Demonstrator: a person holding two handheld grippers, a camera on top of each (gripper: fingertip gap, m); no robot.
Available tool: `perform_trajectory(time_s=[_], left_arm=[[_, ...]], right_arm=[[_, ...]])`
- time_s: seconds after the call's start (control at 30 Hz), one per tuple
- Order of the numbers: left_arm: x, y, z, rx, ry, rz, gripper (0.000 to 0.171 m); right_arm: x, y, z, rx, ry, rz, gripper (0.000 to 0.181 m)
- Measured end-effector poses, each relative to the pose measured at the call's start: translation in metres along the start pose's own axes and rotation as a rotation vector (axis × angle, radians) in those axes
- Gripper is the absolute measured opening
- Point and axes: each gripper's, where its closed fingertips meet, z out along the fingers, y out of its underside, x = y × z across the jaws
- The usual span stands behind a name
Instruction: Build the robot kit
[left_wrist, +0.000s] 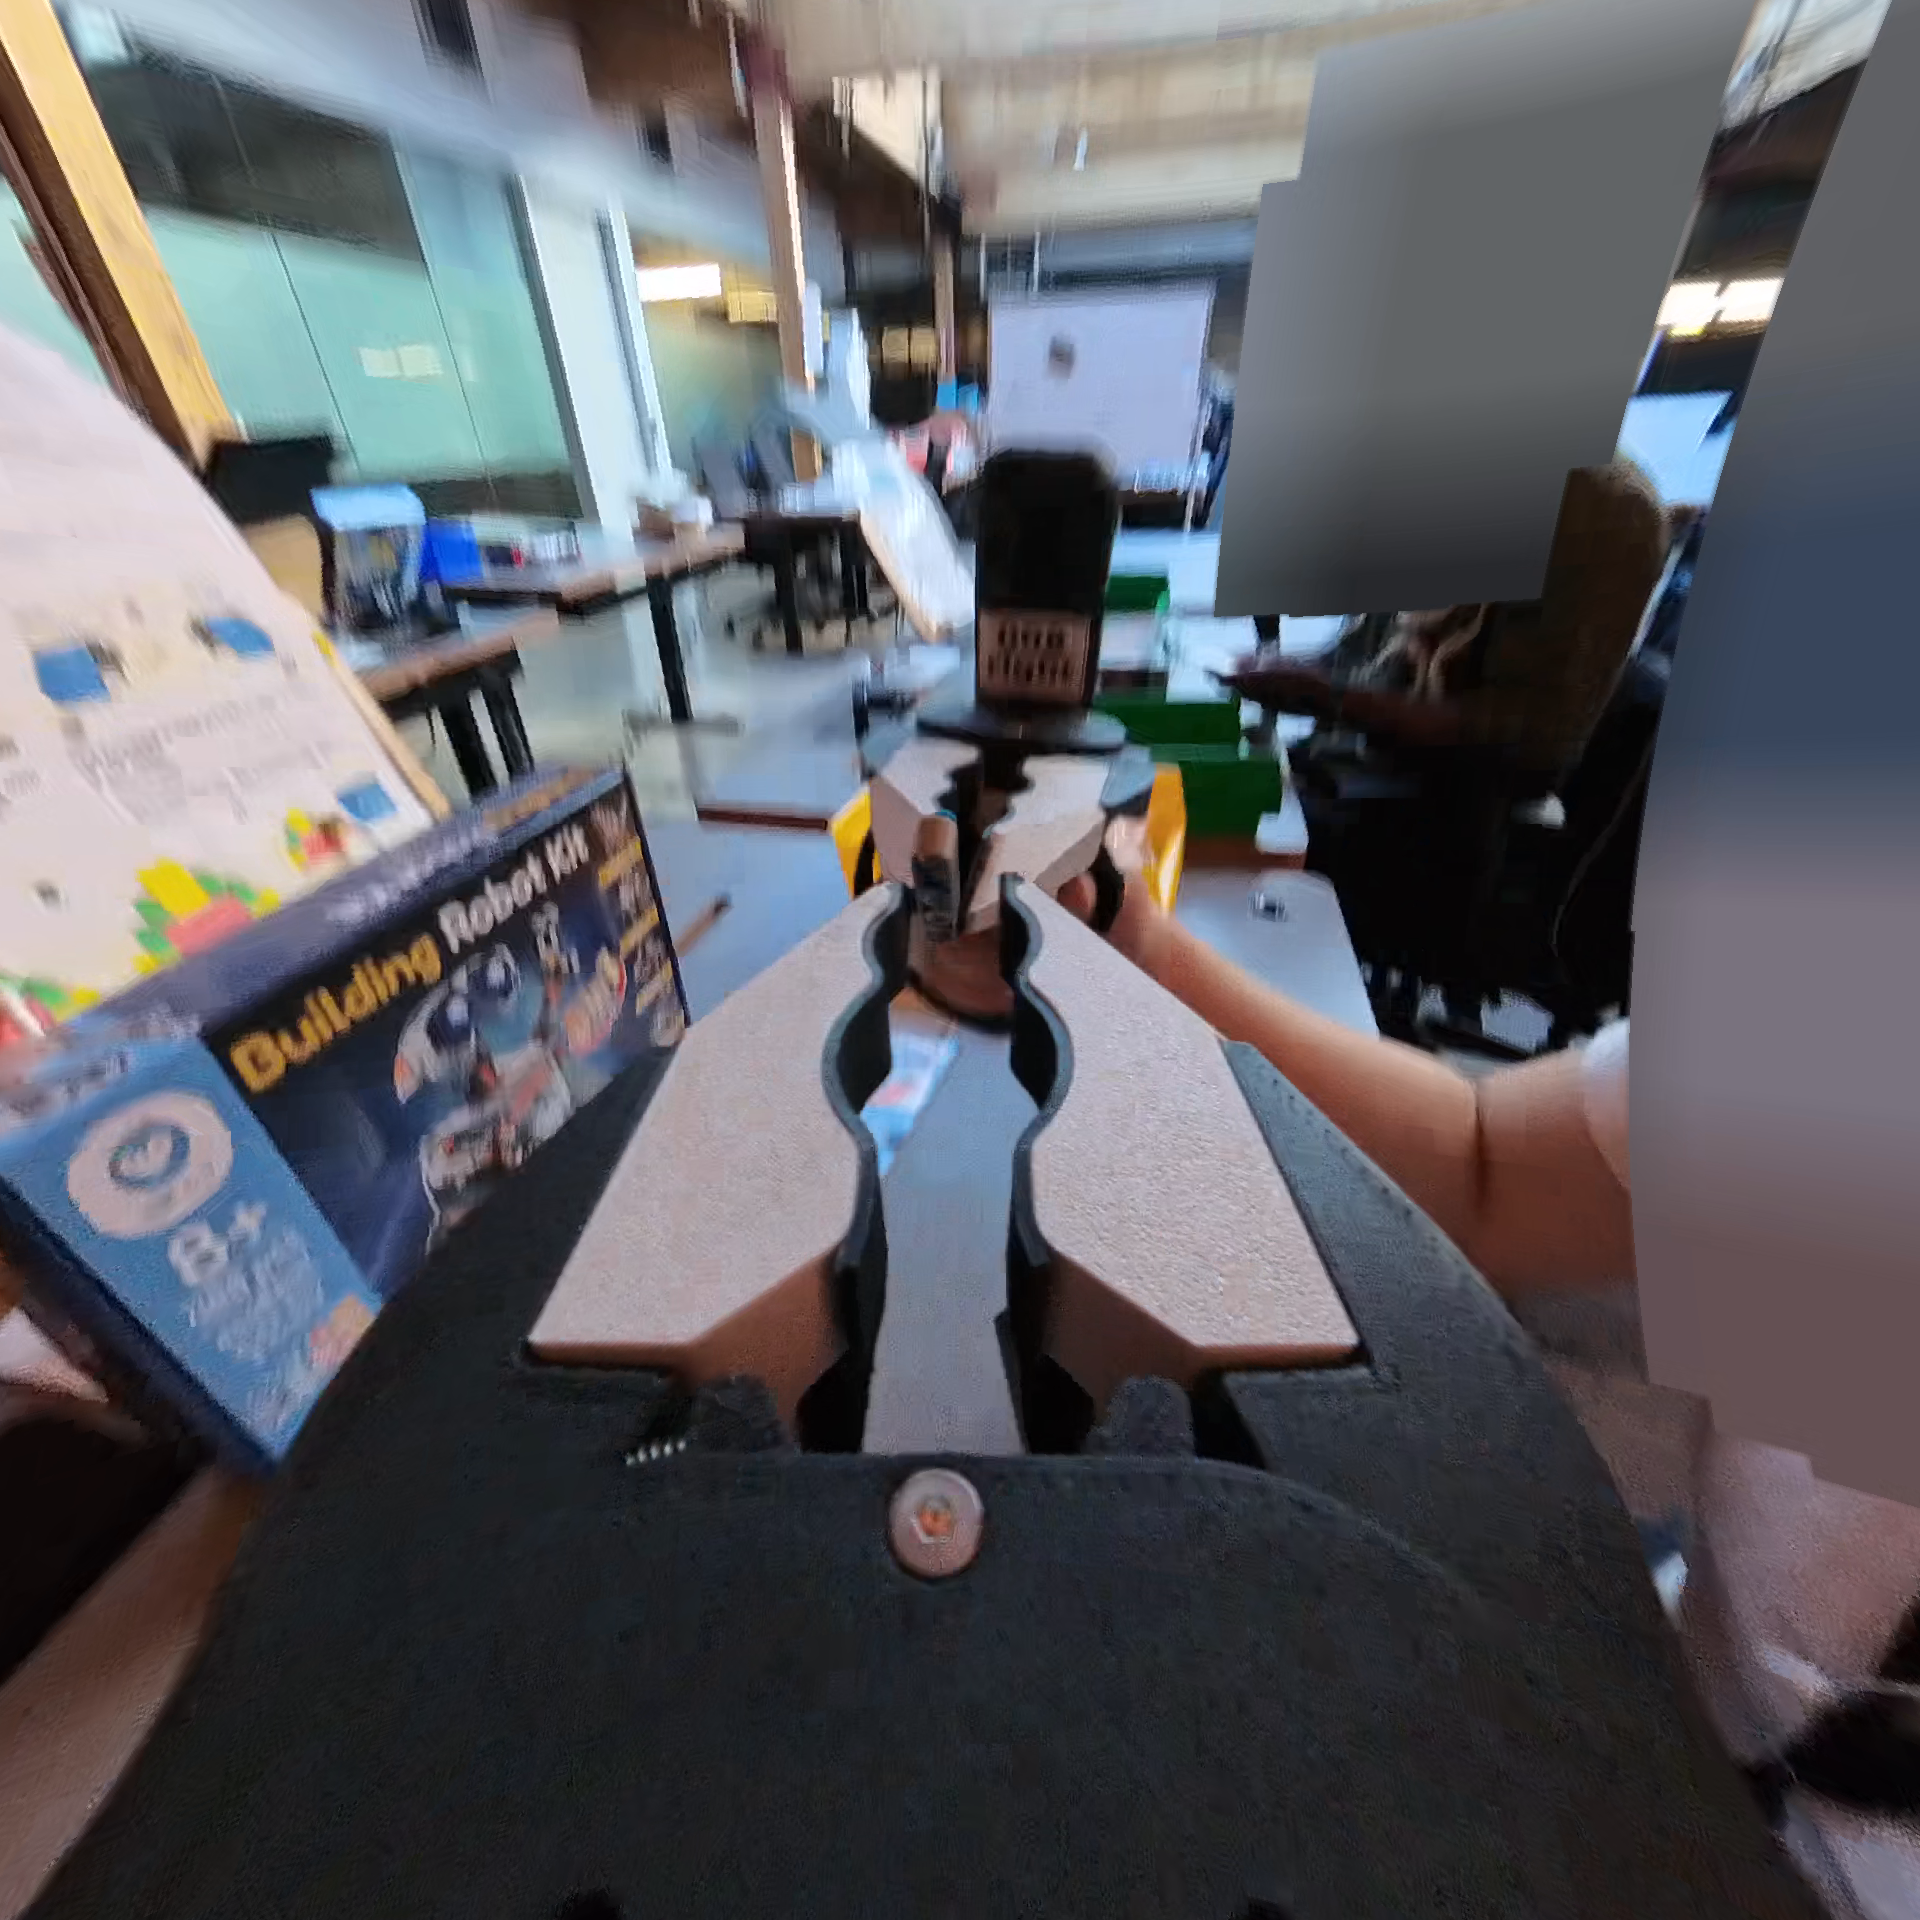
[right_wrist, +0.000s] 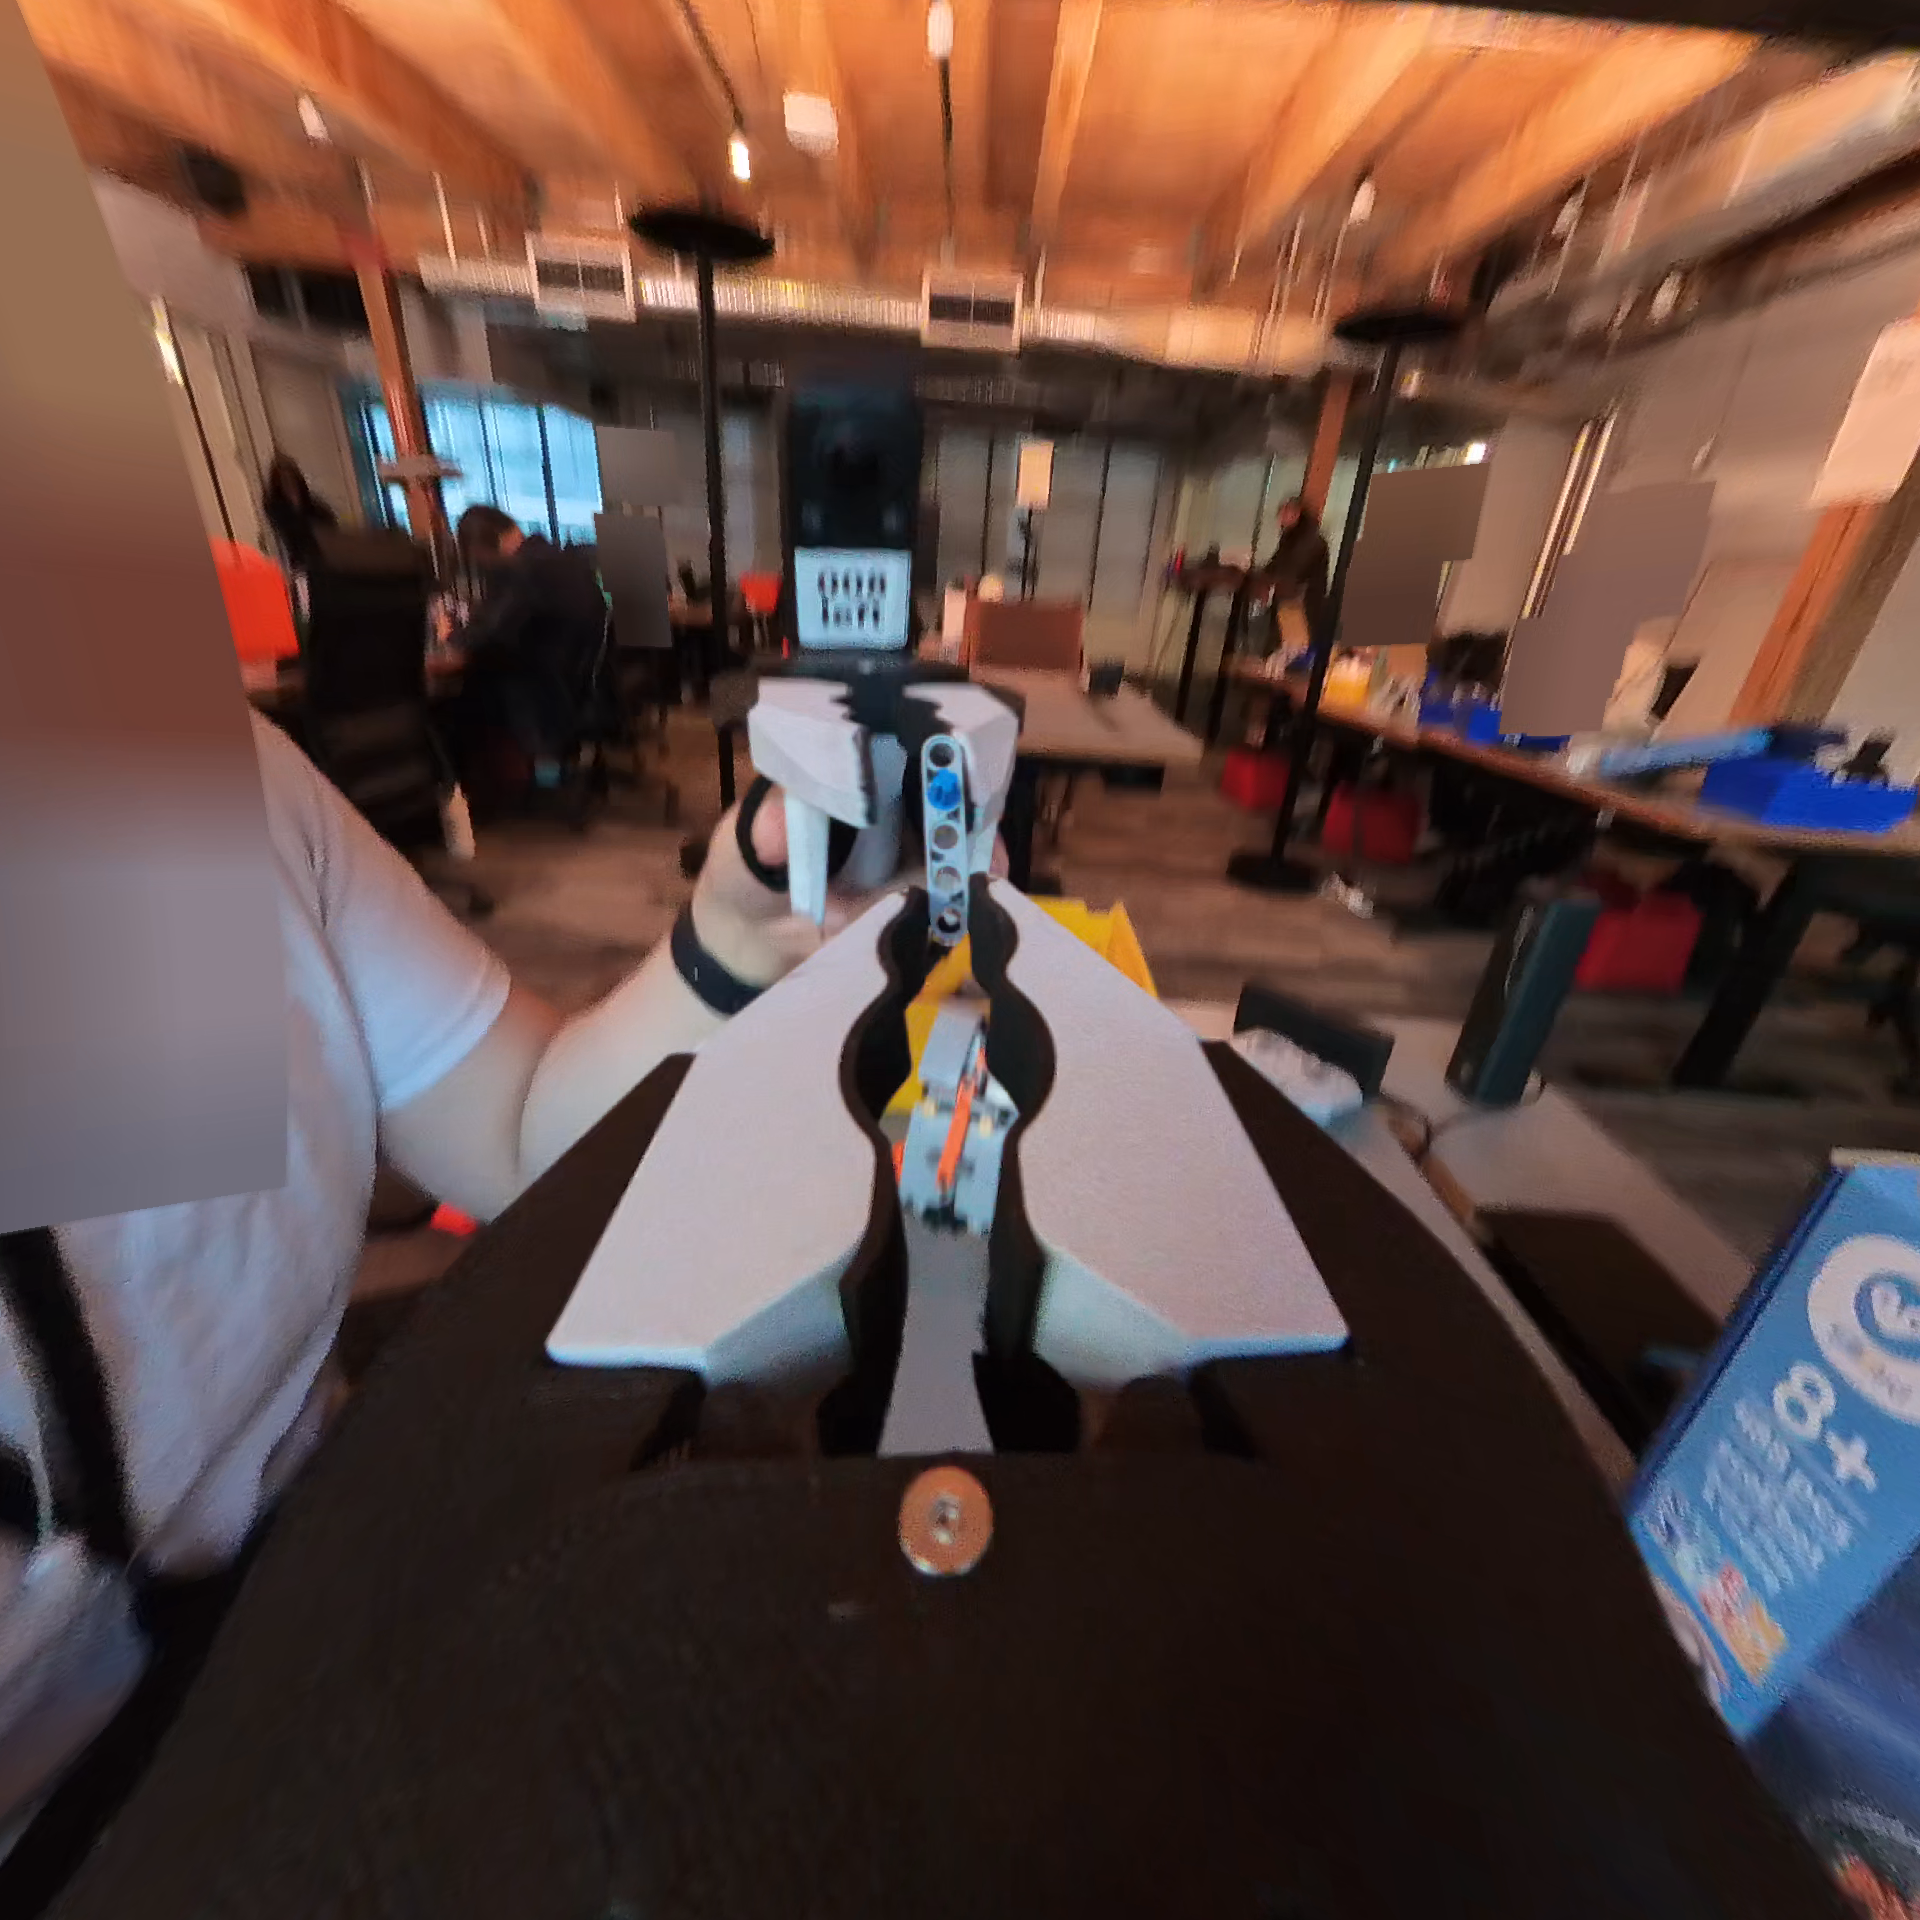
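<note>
A grey beam with holes and a blue pin (right_wrist: 944, 831) stands upright between the two grippers, which face each other tip to tip in the air. My right gripper (right_wrist: 948, 906) is shut on the beam's lower end. My left gripper (left_wrist: 948, 902) has its jaws a little apart; the beam (left_wrist: 932, 878) sits at its tips against the left finger, with a gap on the other side. Each view shows the other gripper beyond the beam: the right one (left_wrist: 987, 821) and the left one (right_wrist: 883, 769). A grey and orange block assembly (right_wrist: 951, 1132) lies below, seen through the right jaws.
A blue kit box (left_wrist: 416, 1039) stands at the left and shows at the lower right in the right wrist view (right_wrist: 1808, 1455). An instruction sheet (left_wrist: 135, 707) leans behind it. A yellow bin (right_wrist: 1101, 935) sits under the grippers. Green bins (left_wrist: 1195, 727) lie beyond. The person's arm (left_wrist: 1351, 1101) reaches in. My two grippers' fingertips are within a few centimetres of each other.
</note>
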Motion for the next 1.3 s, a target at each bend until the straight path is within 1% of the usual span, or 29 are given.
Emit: perform_trajectory(time_s=[0.03, 0.1, 0.2, 0.23, 0.27, 0.3, 0.43, 0.47, 0.5, 0.53, 0.57, 0.6, 0.63, 0.67, 0.7, 0.77, 0.83, 0.87, 0.9, 0.97, 1.07, 1.13, 1.2, 1.23, 1.3], left_arm=[[0.001, -0.008, -0.003, 0.053, 0.004, 0.006, 0.019], [-0.003, -0.018, -0.007, 0.118, -0.017, -0.002, 0.019], [-0.002, -0.021, -0.004, 0.159, 0.002, -0.036, 0.022], [-0.002, -0.021, -0.003, 0.168, 0.003, -0.039, 0.018], [-0.003, -0.022, -0.002, 0.183, -0.005, -0.034, 0.009], [-0.003, -0.024, -0.001, 0.203, -0.008, -0.026, 0.006], [0.002, -0.027, -0.002, 0.234, 0.029, -0.027, 0.005], [0.002, -0.026, -0.003, 0.229, 0.042, -0.043, 0.005], [0.001, -0.025, -0.004, 0.217, 0.05, -0.061, 0.005], [0.0, -0.025, -0.006, 0.207, 0.049, -0.08, 0.005], [-0.001, -0.025, -0.01, 0.199, 0.046, -0.097, 0.005], [-0.002, -0.025, -0.013, 0.183, 0.048, -0.115, 0.005], [-0.002, -0.022, -0.016, 0.15, 0.052, -0.133, 0.005], [-0.004, -0.02, -0.019, 0.119, 0.047, -0.145, 0.005], [-0.007, -0.018, -0.022, 0.1, 0.03, -0.149, 0.005], [-0.012, -0.015, -0.027, 0.075, 0.011, -0.154, 0.005], [-0.012, -0.012, -0.028, 0.053, 0.024, -0.174, 0.005], [-0.012, -0.013, -0.028, 0.053, 0.024, -0.182, 0.005], [-0.011, -0.012, -0.028, 0.053, 0.026, -0.187, 0.005], [-0.006, -0.009, -0.024, 0.026, 0.048, -0.187, 0.005], [-0.001, -0.005, -0.019, 0.002, 0.052, -0.169, 0.005], [0.004, -0.003, -0.015, -0.013, 0.068, -0.171, 0.005], [0.005, 0.0, -0.013, -0.026, 0.071, -0.167, 0.005], [0.005, 0.001, -0.012, -0.032, 0.068, -0.165, 0.005], [0.002, 0.005, -0.011, -0.049, 0.061, -0.171, 0.005]], right_arm=[[0.001, -0.008, 0.0, 0.056, 0.013, -0.007, 0.007], [0.004, -0.017, 0.001, 0.131, 0.039, -0.017, 0.007], [0.003, -0.017, 0.006, 0.149, 0.042, -0.033, 0.007], [0.001, -0.016, 0.008, 0.145, 0.029, -0.035, 0.007], [0.0, -0.015, 0.01, 0.147, 0.029, -0.039, 0.007], [0.0, -0.015, 0.012, 0.159, 0.03, -0.044, 0.007], [-0.007, -0.019, 0.014, 0.225, -0.027, -0.026, 0.007], [-0.009, -0.02, 0.014, 0.222, -0.049, -0.018, 0.008], [-0.01, -0.018, 0.013, 0.179, -0.052, -0.01, 0.01], [-0.01, -0.017, 0.009, 0.11, -0.025, -0.01, 0.026], [-0.012, -0.016, 0.002, 0.04, 0.012, -0.028, 0.033], [-0.015, -0.013, -0.008, -0.029, 0.056, -0.06, 0.029], [-0.019, -0.006, -0.016, -0.115, 0.091, -0.092, 0.026], [-0.023, 0.011, -0.023, -0.235, 0.117, -0.094, 0.025], [-0.03, 0.038, -0.031, -0.384, 0.126, -0.064, 0.026], [-0.058, 0.107, -0.052, -0.676, 0.072, 0.034, 0.023], [-0.098, 0.172, -0.081, -0.902, -0.006, 0.115, 0.022], [-0.112, 0.196, -0.094, -0.979, -0.01, 0.146, 0.022], [-0.124, 0.214, -0.103, -1.027, -0.01, 0.185, 0.022], [-0.143, 0.239, -0.111, -1.071, -0.032, 0.26, 0.022], [-0.151, 0.266, -0.125, -1.168, -0.052, 0.277, 0.024], [-0.156, 0.277, -0.128, -1.206, -0.069, 0.249, 0.023], [-0.157, 0.284, -0.127, -1.204, -0.067, 0.214, 0.014], [-0.155, 0.285, -0.124, -1.189, -0.05, 0.195, 0.008], [-0.138, 0.284, -0.116, -1.142, 0.041, 0.149, 0.008]])
